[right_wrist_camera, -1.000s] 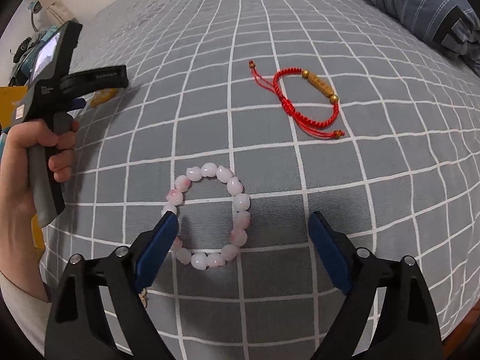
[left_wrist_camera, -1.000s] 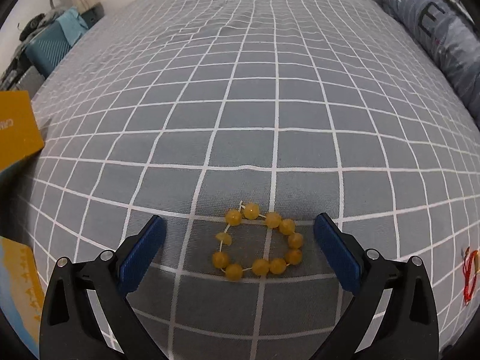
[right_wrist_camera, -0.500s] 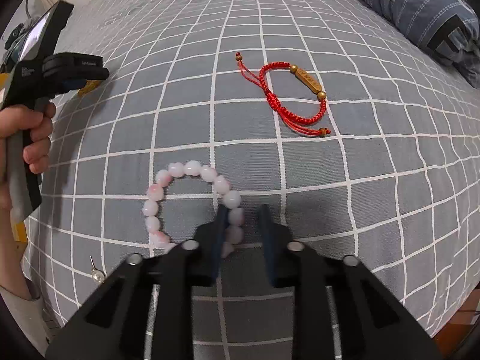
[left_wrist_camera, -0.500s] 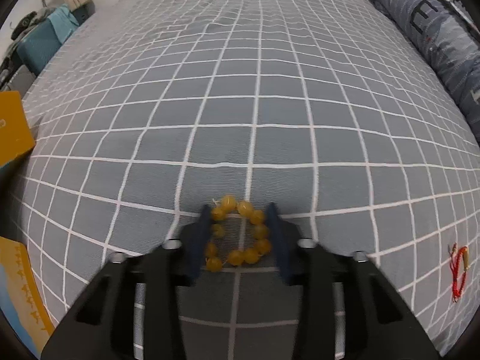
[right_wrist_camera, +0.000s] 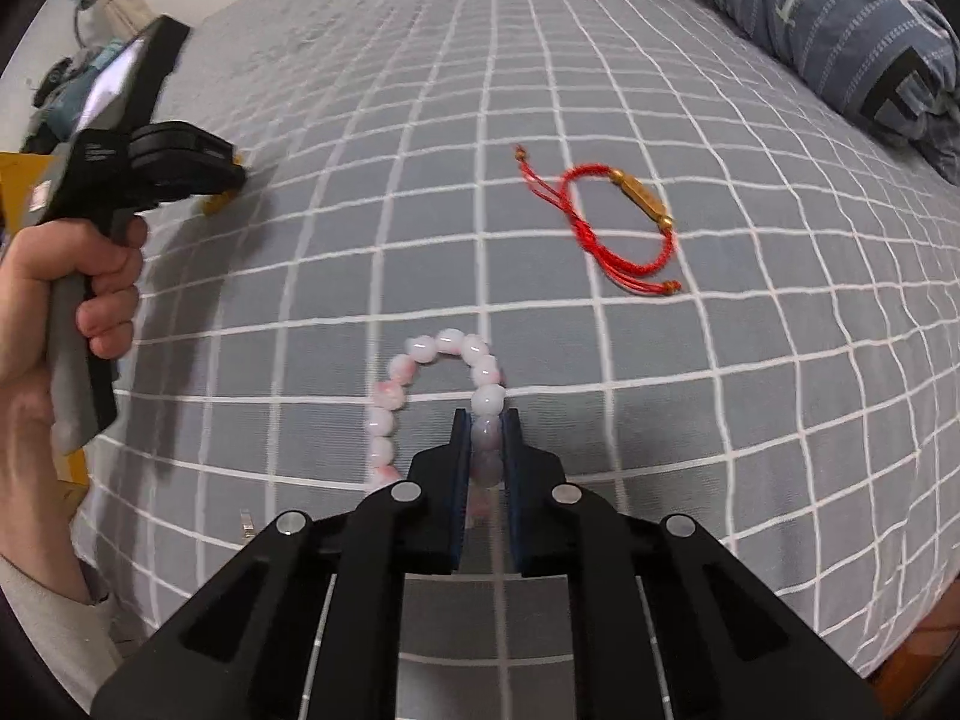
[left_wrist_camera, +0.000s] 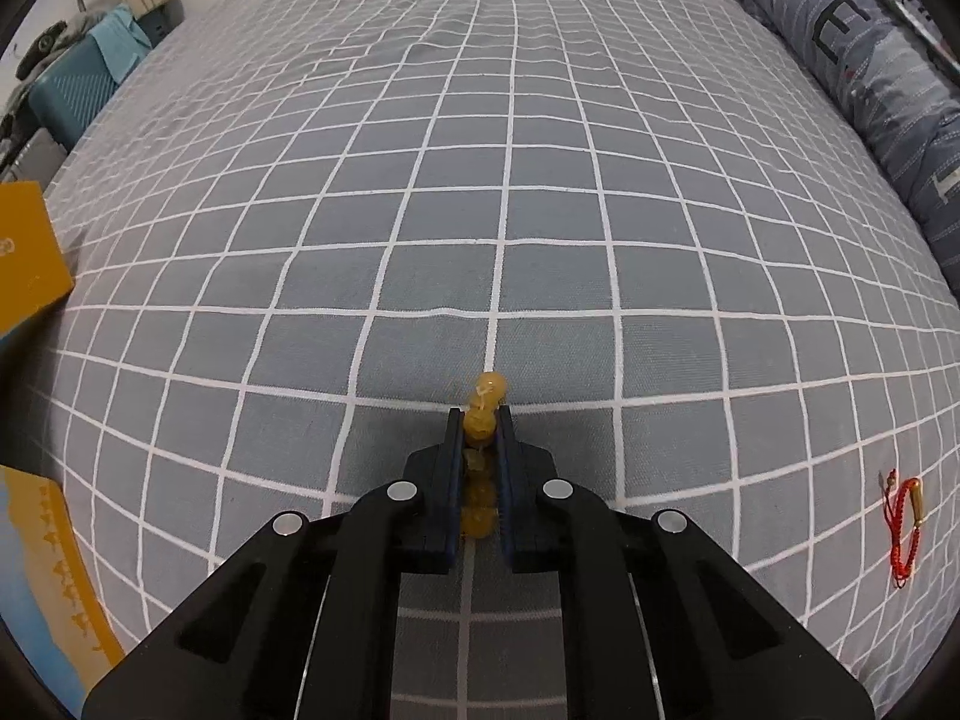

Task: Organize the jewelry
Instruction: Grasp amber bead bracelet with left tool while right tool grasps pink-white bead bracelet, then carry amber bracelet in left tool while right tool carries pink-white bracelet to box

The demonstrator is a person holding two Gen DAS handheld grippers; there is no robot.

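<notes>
The bed [left_wrist_camera: 480, 192], covered in a grey sheet with a white grid, carries everything here, and the red cord bracelet [right_wrist_camera: 618, 228] serves as the fixed mark for placing the rest. It lies loose and untouched on the sheet, its gold bar toward the folded blue quilt [right_wrist_camera: 840, 18].

The pink bead bracelet [right_wrist_camera: 432, 384] sits nearer the camera than the red cord and to its left in the right wrist view. The right tongs [right_wrist_camera: 486, 438] are closed down on the right-hand run of its beads, the jaws nearly together with beads pinched between them; the rest of the loop trails off to the left on the sheet, so the ring hangs to one side of the grip, not centred in it.

Well to the left of the red cord, the left tongs [left_wrist_camera: 480, 432] are likewise clamped tight on the yellow bead bracelet [left_wrist_camera: 483, 414]. That loop is squashed flat between the jaws, its long axis running straight out along them, with a couple of beads poking past the tips.

A person's hand [right_wrist_camera: 66, 300] holds the left tool's handle at the left edge of the right wrist view. Orange boxes [left_wrist_camera: 30, 264] lie farther left still, beyond the yellow beads from the red cord.

Judging by this, both bracelets are gripped and ready to lift; the left one is nearer those boxes, if they are where the jewelry goes.
</notes>
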